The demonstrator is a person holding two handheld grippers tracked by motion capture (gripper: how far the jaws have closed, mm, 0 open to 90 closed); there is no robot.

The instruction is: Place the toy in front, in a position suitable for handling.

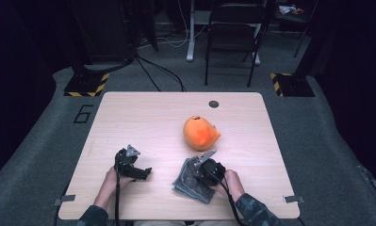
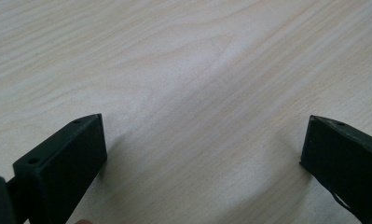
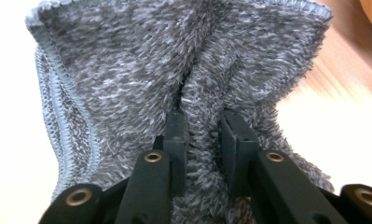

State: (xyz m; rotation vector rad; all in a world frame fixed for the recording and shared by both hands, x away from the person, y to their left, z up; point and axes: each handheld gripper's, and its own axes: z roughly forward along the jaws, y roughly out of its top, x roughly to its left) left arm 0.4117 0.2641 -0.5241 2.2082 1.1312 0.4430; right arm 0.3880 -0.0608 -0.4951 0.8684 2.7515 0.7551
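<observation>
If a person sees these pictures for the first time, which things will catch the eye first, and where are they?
The bright orange plush toy stands out most, near the middle of the pale wooden table. Next comes the grey fluffy cloth at the near edge, where the right gripper is shut on a pinched fold of it. The left gripper rests open over bare wood on the near left.

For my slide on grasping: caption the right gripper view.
Right gripper shut on a pinched fold of the fuzzy grey cloth, lying on the light wooden table.
</observation>
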